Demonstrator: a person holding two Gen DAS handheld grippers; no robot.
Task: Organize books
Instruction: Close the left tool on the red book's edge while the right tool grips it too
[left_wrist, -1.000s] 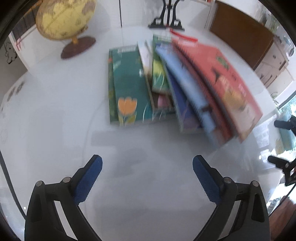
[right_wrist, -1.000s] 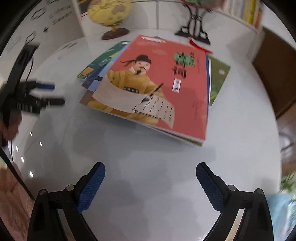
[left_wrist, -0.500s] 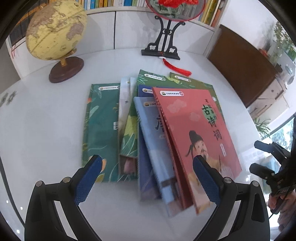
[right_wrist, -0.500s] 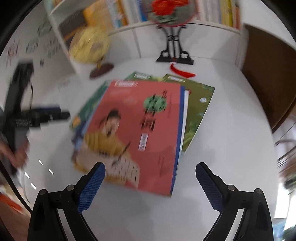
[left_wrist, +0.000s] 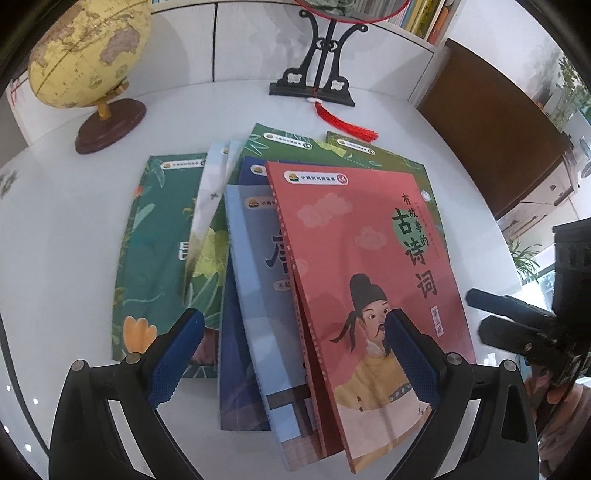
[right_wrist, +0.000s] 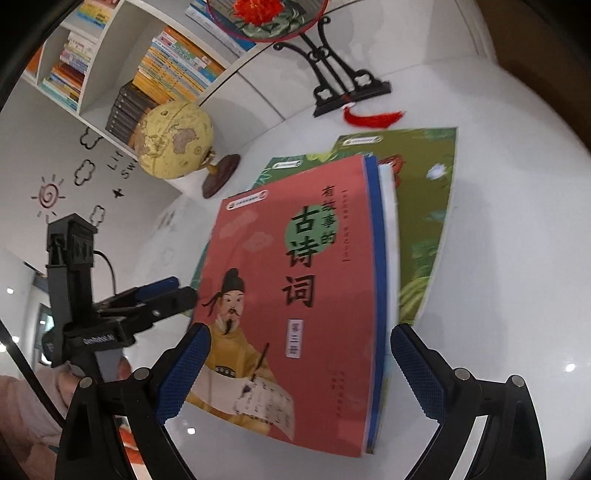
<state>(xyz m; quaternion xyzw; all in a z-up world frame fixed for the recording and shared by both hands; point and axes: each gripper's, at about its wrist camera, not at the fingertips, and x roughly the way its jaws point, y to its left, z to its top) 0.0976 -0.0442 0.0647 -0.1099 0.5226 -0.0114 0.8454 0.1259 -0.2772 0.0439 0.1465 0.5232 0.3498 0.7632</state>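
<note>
Books sit fanned in a loose overlapping pile mid-bench (left_wrist: 55, 229), red book (left_wrist: 362, 266) on top, then a light blue book (left_wrist: 255, 280), a dark blue book (left_wrist: 231, 369), and green books (left_wrist: 155, 236) splayed out underneath to the left and back. Both tools are spread wide and hold nothing: the left tool (left_wrist: 295, 358) hovers over the near edge of the pile, the right tool (right_wrist: 297, 373) straddles the near end of the red book from the other side, also visible at right in the left wrist view. Judgement: these are thin softcover volumes, light, floppy when lifted by one corner, glossy covers likely slick against each other and against the shiny bench, so the pile will shear rather than move as a block. Best hold is probably a pinch across the near edge of one book or a thin group, close to the spine (right_wrist: 375, 295) where it is stiffest; alternatively push the edges flat with the sides of the fingers to square the stack. The near corners overhang each other, giving the lower finger a way in. Room: open bench to the near side and both flanks of the pile. At the back, the globe (left_wrist: 86, 51) stands left and the black fan stand (left_wrist: 314, 86) with its red tassel (left_wrist: 343, 123) lies just behind the far green cover, so keep any push toward the back short. Bench edge curves away on the right; sliding books that way risks a drop.
</note>
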